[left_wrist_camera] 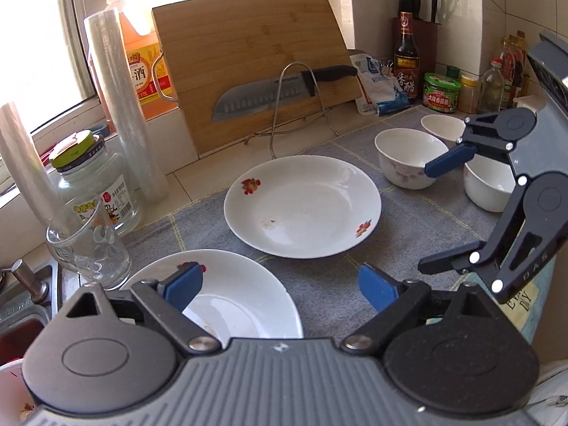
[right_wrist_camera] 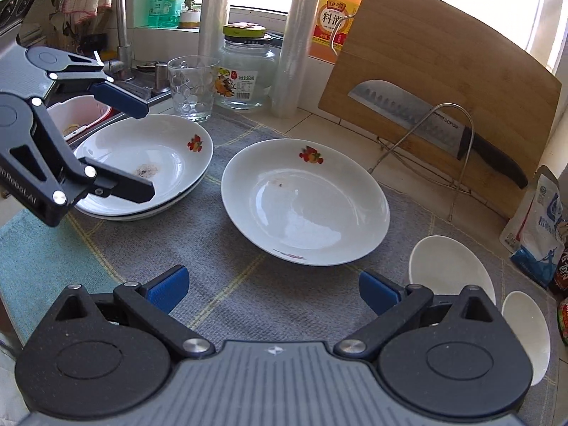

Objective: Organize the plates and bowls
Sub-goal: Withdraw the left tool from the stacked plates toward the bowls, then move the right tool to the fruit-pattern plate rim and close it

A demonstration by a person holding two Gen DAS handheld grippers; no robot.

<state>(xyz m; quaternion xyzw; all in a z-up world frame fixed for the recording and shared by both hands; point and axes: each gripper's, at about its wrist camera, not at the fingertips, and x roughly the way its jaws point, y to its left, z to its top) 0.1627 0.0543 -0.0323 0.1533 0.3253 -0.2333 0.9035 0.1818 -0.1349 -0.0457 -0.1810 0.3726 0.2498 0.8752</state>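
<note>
While wide open, left hand-held gripper (left_wrist_camera: 280, 289) holds nothing — right hand-held gripper (right_wrist_camera: 273, 293) likewise | plates (right_wrist_camera: 142, 163) stacked.

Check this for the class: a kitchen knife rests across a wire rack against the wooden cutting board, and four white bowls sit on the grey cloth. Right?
Not quite: three white bowls sit on the grey cloth, as the left wrist view shows. The knife, wire rack and cutting board are as stated.
</note>
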